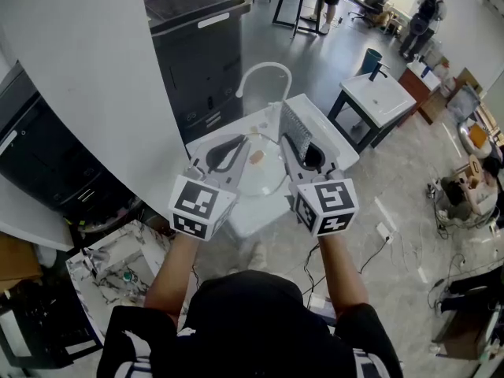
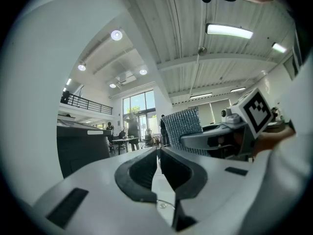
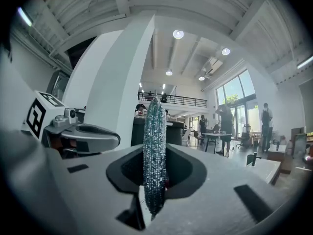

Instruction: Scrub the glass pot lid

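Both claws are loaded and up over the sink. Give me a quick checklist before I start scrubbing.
1. Left claw gripping the glass lid: ok, its jaws are closed on the lid's edge.
2. Right claw gripping the scrub pad: ok, the pad stands upright, pinched between its jaws.
3. Pad against the glass: cannot tell; in the head view it sits at the lid's right edge, but contact is unclear.
4. Lid over the sink: ok.
5. Water running from the faucet: cannot tell; no stream is visible.
6. Bystanders clear of the work: ok, they are far across the room.
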